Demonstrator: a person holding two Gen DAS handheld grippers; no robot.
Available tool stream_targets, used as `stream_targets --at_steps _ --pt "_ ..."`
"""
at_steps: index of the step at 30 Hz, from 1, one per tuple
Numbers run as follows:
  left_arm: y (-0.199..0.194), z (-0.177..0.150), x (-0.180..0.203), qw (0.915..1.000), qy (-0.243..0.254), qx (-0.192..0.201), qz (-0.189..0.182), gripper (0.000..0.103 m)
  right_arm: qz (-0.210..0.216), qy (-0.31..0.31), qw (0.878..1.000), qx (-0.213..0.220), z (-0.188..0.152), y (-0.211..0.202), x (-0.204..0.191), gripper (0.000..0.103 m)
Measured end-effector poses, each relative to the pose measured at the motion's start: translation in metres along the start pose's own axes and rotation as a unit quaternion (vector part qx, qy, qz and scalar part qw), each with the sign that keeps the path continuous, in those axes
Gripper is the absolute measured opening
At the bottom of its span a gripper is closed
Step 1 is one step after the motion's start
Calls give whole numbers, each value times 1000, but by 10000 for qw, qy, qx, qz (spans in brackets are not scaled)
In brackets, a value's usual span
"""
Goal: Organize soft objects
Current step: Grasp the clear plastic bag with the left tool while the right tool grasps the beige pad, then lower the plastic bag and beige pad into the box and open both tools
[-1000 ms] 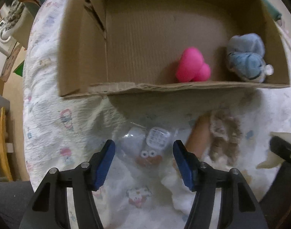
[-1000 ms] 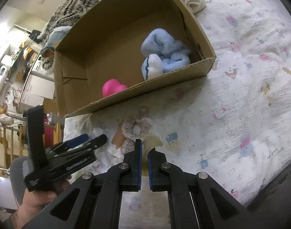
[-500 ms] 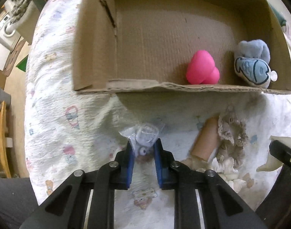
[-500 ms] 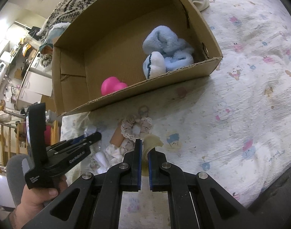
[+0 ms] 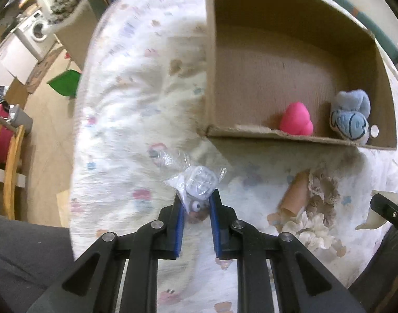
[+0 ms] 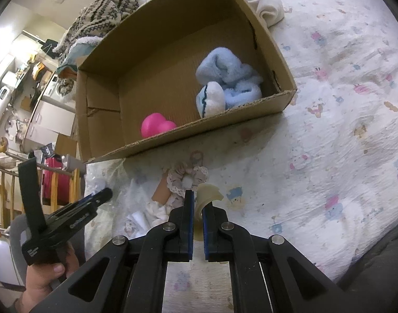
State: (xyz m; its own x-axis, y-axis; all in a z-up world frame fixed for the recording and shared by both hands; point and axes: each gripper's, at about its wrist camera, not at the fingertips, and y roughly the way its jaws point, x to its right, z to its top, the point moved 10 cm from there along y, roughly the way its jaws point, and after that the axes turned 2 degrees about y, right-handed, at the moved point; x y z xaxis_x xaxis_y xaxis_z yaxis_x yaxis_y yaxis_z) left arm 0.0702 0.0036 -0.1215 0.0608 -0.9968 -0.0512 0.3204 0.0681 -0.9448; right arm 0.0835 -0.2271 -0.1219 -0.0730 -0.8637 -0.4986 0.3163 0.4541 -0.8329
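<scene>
My left gripper [image 5: 196, 203] is shut on a small plush toy wrapped in clear plastic [image 5: 199, 187] and holds it above the patterned bedspread, left of the cardboard box [image 5: 251, 133]. My right gripper [image 6: 197, 203] is shut on a cream soft piece [image 6: 208, 194] near the bedspread. The box [image 6: 188, 135] holds a pink soft toy [image 5: 295, 121] and a blue plush [image 5: 351, 114]; both show in the right wrist view, pink toy [image 6: 156, 127], blue plush [image 6: 227, 88]. A lace scrunchie [image 5: 324, 190] and a tan tube [image 5: 295, 195] lie in front of the box.
White crumpled cloth [image 5: 311, 230] lies by the scrunchie. A cream cloth [image 6: 267, 7] lies behind the box. The bed's left edge drops to the floor, with a wooden chair [image 5: 8, 169] and a washing machine [image 5: 34, 30] beyond. A knitted blanket [image 6: 102, 13] is piled behind the box.
My left gripper closed on the plastic-wrapped plush, lifted it off the bedspread and swung left. My right gripper stayed shut on the cream piece and barely moved.
</scene>
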Motion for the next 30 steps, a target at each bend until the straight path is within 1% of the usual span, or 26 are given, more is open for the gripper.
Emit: stream_targets --at_steps 5,8,10,13,18,22,25,30 --pt "-27 -3 -6 9996 -164 237 9 16 -19 -31 9999 120 2 -6 -2 7" --pt "-42 -6 -1 9991 -202 352 -104 16 -22 -70 9997 227 4 -11 -3 7" --pt "-46 -1 9 9986 -214 451 -146 16 0 -109 9994 329 7 -15 -5 7" --pt "-66 5 5 9972 -250 678 -192 16 44 -177 9986 501 12 -23 -9 7" --pt "-100 25 5 9932 -160 1139 -189 16 184 -284 9968 725 22 -37 -20 7" --pt "-110 43 5 9914 -165 1264 -307 16 355 -352 9943 944 37 -53 -33 7" --pt "-119 58 10 9897 -82 1394 -326 16 440 -389 9925 1074 48 -62 -41 7" --pt "-126 81 25 9876 88 1524 -368 16 459 -453 9908 1189 67 -68 -49 7"
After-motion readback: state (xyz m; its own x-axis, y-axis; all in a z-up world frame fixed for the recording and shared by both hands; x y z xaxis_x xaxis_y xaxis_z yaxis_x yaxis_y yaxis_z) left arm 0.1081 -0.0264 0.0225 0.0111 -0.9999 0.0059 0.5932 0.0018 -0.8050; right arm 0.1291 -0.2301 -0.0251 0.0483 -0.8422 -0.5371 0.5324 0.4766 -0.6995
